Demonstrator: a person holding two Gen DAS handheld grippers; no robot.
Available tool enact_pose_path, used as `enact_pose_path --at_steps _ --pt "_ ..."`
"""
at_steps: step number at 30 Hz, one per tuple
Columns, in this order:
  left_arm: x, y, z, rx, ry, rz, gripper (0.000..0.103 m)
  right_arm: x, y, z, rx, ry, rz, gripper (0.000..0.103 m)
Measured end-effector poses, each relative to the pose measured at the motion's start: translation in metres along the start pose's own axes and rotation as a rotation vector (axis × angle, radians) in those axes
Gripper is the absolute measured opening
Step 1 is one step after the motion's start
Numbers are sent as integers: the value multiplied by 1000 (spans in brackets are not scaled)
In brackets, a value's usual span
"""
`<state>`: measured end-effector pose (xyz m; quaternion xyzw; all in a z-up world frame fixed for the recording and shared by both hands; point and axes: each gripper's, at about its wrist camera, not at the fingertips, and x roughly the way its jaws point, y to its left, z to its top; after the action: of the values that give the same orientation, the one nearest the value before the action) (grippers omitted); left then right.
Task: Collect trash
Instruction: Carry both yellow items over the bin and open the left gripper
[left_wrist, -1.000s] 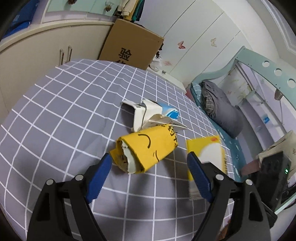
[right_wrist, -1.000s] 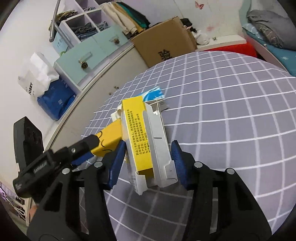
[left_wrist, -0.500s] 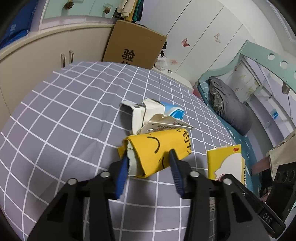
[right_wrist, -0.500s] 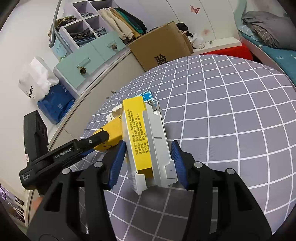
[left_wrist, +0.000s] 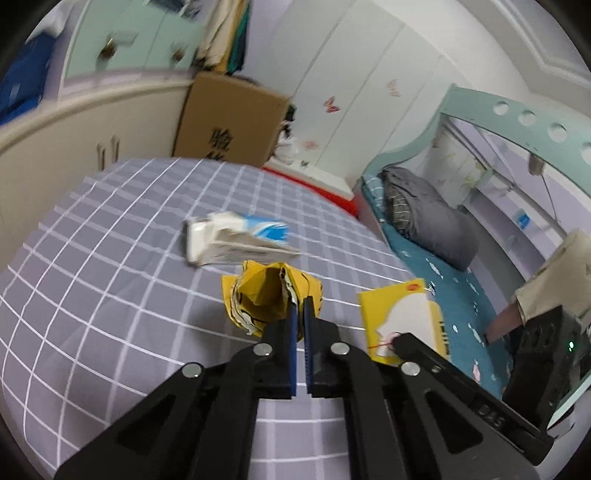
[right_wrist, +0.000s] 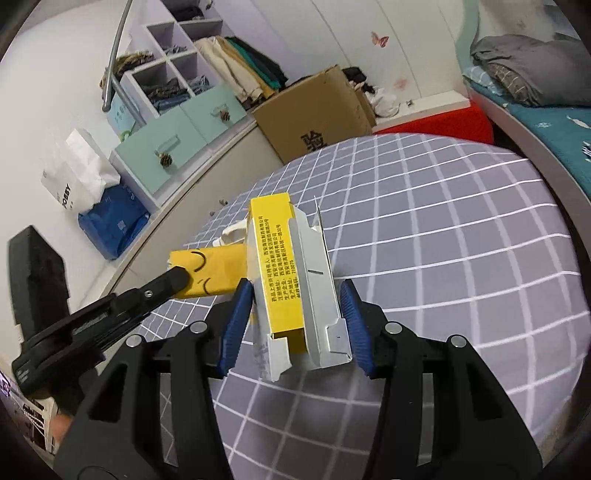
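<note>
My left gripper (left_wrist: 300, 308) is shut on the torn rim of a crushed yellow paper cup (left_wrist: 266, 295) with a smiley print, held just above the grey checked sheet (left_wrist: 129, 236). In the right wrist view that cup (right_wrist: 214, 269) hangs at the left gripper's (right_wrist: 181, 278) tip. My right gripper (right_wrist: 295, 295) is shut on a flattened yellow and white carton (right_wrist: 291, 280), which also shows at the right of the left wrist view as the carton (left_wrist: 402, 317). A white and blue carton (left_wrist: 236, 240) lies on the sheet behind the cup.
A brown cardboard box (right_wrist: 314, 110) stands past the sheet's far edge, by cream cabinets (left_wrist: 74, 122). Mint drawers (right_wrist: 177, 133) and a white bag (right_wrist: 77, 177) are at the left. A bed with teal bedding and a grey pillow (left_wrist: 428, 218) lies to the right.
My left gripper went from wide open around the yellow cup to shut on its rim and raised it. The right gripper drew back a little with its carton.
</note>
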<state>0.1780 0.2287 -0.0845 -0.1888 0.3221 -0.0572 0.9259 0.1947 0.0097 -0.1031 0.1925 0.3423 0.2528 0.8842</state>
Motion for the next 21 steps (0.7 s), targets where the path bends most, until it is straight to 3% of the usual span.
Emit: enact_pose_path --at_steps 10,17,21 --pt "-8 -116 -28 183 3 -77 3 -83 -59 -2 80 -125 -59 48" --pt "19 -205 -63 305 80 -172 3 -149 -130 -14 181 -224 -161 48" --pt "48 -257 -94 372 163 -226 3 -179 -177 -30 243 -253 -243 48"
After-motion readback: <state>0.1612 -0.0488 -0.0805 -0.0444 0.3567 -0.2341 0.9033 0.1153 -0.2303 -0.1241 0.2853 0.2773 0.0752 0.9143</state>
